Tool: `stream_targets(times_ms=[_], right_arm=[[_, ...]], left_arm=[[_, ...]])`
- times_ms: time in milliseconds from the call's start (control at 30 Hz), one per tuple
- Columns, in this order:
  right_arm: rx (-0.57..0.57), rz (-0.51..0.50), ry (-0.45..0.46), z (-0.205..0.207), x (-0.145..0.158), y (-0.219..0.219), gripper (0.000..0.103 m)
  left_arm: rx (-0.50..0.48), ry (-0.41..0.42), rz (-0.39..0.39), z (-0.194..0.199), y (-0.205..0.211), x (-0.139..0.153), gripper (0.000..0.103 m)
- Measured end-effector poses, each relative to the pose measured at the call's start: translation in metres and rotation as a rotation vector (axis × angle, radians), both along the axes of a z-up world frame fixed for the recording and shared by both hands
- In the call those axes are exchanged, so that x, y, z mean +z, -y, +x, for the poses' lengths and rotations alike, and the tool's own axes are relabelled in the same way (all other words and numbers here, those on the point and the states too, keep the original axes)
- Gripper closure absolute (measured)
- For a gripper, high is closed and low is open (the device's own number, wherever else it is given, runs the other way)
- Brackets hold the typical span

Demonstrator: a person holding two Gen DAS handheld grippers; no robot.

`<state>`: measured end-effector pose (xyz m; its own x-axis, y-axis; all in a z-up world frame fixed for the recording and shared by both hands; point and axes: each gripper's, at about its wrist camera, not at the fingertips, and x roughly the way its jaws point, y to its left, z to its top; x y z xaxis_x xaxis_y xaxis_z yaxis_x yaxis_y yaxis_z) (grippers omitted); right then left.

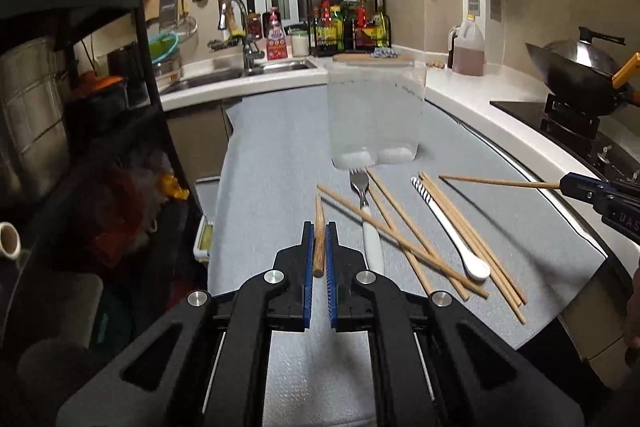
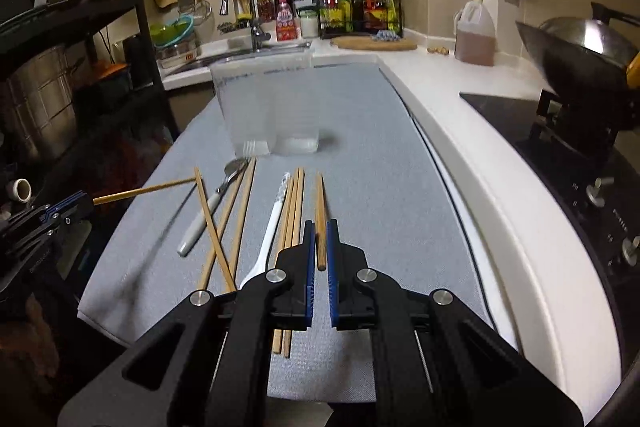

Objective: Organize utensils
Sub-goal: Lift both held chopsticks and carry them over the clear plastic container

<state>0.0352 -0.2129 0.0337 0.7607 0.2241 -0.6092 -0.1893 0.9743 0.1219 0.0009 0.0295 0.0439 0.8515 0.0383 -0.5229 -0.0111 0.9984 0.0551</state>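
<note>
A clear plastic container [image 1: 375, 115] stands empty on the grey mat [image 1: 272, 163]; it also shows in the right wrist view [image 2: 266, 107]. Before it lie several loose wooden chopsticks [image 1: 404, 247], a fork with a white handle [image 1: 365, 211] and a white spoon [image 1: 452, 231]. My left gripper [image 1: 319, 227] is shut on a wooden chopstick [image 1: 319, 235] held above the mat. My right gripper [image 2: 320, 227] is shut on another wooden chopstick [image 2: 320, 223]. Each gripper shows in the other's view, the right one [image 1: 568, 187] and the left one [image 2: 82, 205], holding its chopstick out.
A white counter [image 2: 480, 163] runs along the right with a wok [image 1: 580, 75] on a stove. An oil jug [image 1: 468, 47], a spice rack [image 1: 348, 19] and a sink [image 1: 240, 67] sit at the back. A black shelf rack [image 1: 80, 67] stands left.
</note>
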Motion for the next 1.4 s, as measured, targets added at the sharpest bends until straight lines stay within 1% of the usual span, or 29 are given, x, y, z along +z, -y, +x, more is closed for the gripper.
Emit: stream_targets(times_ms=[133,267,433,567,800,1000,1200,1267,1400], right_arm=[[0.01,-0.004,0.044,0.004,0.018,0.001,0.097],[0.012,0.003,0.083,0.01,0.035,0.002,0.097],[0.028,0.009,0.123,0.018,0.054,0.001,0.097],[0.036,0.013,0.137,0.023,0.065,0.0,0.097],[0.049,0.03,0.152,0.034,0.083,0.0,0.097],[0.059,0.066,0.138,0.051,0.1,0.001,0.097],[0.084,0.094,0.13,0.067,0.117,-0.002,0.097],[0.089,0.101,0.139,0.075,0.128,-0.003,0.097],[0.108,0.138,0.169,0.096,0.16,-0.003,0.097]], left_arm=[[-0.002,0.041,0.015,0.003,-0.001,0.016,0.097],[-0.004,0.071,0.004,0.008,-0.007,0.032,0.097],[-0.008,0.088,-0.024,0.018,-0.017,0.051,0.097],[-0.016,0.094,-0.059,0.025,-0.023,0.065,0.097],[-0.045,0.034,-0.167,0.043,-0.037,0.081,0.097],[-0.055,-0.012,-0.224,0.058,-0.047,0.091,0.097],[-0.074,-0.004,-0.246,0.071,-0.049,0.111,0.097],[-0.086,-0.005,-0.255,0.08,-0.049,0.12,0.097],[-0.119,-0.003,-0.276,0.103,-0.051,0.142,0.097]])
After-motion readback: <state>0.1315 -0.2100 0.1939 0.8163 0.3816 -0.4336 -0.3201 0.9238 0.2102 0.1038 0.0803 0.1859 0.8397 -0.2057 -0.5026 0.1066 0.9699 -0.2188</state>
